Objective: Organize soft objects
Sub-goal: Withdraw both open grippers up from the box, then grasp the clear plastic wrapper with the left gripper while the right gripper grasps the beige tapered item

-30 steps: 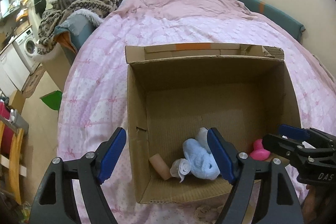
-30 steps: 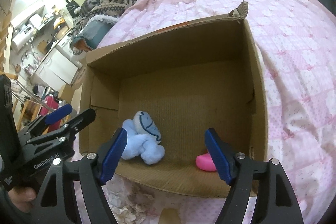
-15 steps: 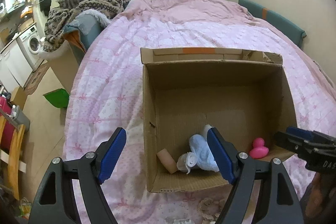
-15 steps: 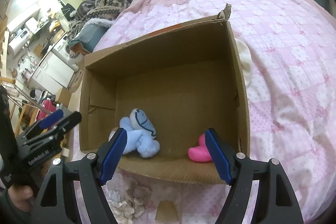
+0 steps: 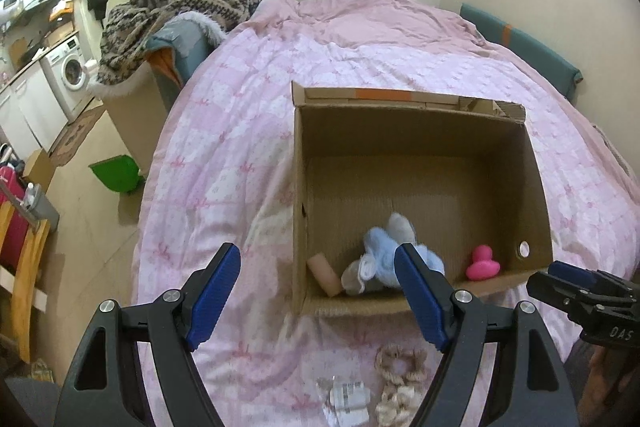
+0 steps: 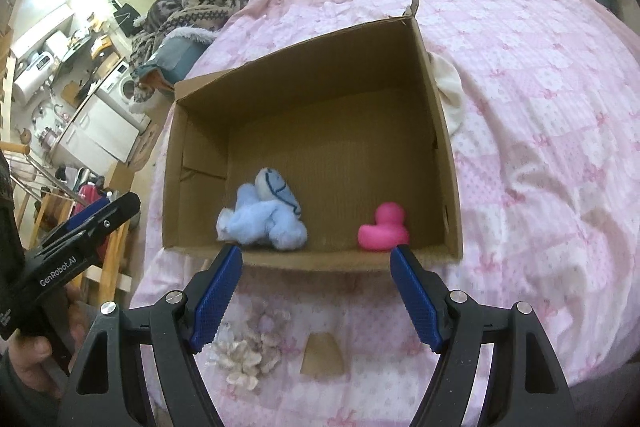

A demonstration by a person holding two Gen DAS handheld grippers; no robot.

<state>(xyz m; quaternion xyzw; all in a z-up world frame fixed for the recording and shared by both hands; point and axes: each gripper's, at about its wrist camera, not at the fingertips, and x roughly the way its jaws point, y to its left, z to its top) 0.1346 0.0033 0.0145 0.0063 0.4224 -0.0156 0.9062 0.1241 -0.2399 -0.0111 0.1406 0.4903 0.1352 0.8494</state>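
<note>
Both grippers hover over a pink bed, jaws wide and empty.

The cardboard box [image 5: 536, 187] sits on the pink quilt [image 5: 224, 155], holding a blue plush toy [image 6: 264, 219] and a pink duck [image 6: 383, 227]. A cream scrunchie [image 5: 400, 363] lies on the quilt before it. A washing machine [image 5: 72, 73] stands far left.

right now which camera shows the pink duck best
The right wrist view: the pink duck sits whole and unblocked on the box floor, just ahead of the open right hand-held gripper. In the left wrist view the duck is smaller, off near the right wall.
</note>
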